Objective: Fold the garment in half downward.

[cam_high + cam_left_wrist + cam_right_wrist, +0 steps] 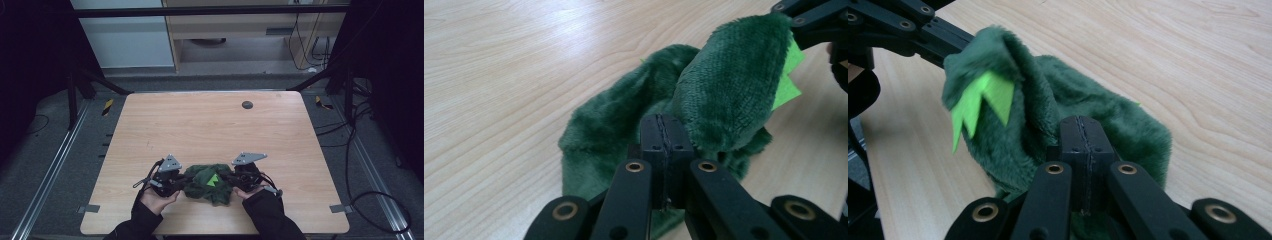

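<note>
A dark green plush cloth [202, 186] with light green felt spikes [213, 180] lies bunched near the front edge of the wooden table [210, 125]. My left gripper [183, 181] is at its left end and my right gripper [232, 178] at its right end, each held in a hand. In the left gripper view my jaws [666, 131] are pressed together at the plush [729, 85], and a fold with the felt [789, 75] rises to the right gripper [809, 20]. In the right gripper view my jaws [1082, 132] are likewise shut in the plush [1048, 100], beside the spikes [983, 100] and the left gripper [908, 25].
A small black round disc [247, 104] is set in the table near its far edge. Grey tape tabs [87, 208] mark the front corners. Cables [370, 200] trail over the floor at the right, and dark frame struts stand at both sides.
</note>
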Demonstrator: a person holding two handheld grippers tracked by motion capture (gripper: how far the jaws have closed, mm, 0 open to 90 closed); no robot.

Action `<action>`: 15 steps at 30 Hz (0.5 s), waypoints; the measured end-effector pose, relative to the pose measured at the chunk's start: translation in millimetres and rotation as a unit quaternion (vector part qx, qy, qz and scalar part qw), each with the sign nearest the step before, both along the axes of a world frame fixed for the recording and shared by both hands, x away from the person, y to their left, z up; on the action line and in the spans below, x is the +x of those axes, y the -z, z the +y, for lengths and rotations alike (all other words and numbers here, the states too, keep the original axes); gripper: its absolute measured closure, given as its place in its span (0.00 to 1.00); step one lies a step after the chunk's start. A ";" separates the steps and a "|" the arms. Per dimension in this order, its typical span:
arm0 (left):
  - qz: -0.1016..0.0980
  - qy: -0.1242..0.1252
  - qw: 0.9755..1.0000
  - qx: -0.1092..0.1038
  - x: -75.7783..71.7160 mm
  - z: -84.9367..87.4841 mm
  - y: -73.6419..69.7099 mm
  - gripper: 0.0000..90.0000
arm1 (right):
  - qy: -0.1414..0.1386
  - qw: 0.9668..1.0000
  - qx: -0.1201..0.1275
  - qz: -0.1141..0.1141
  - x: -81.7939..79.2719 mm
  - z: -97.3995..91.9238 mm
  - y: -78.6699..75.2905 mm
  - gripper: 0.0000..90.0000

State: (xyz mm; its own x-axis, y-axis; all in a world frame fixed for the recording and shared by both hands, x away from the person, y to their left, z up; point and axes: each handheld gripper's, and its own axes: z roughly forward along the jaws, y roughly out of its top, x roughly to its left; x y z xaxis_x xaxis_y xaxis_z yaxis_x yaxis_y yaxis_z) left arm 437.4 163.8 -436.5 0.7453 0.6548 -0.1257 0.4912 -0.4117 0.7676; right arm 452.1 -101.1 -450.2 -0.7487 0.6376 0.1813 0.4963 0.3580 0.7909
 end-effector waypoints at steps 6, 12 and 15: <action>0.004 0.005 1.000 0.002 -7.7 2.1 1.0 1.00 | -0.007 1.000 0.001 0.005 -6.3 1.1 1.2 1.00; 0.014 0.002 1.000 0.007 -10.4 4.0 6.8 1.00 | -0.009 1.000 -0.002 0.010 -12.8 -1.1 5.0 1.00; 0.018 0.007 1.000 0.010 -13.1 3.9 9.0 1.00 | -0.010 1.000 -0.001 0.013 -15.8 -2.0 6.2 1.00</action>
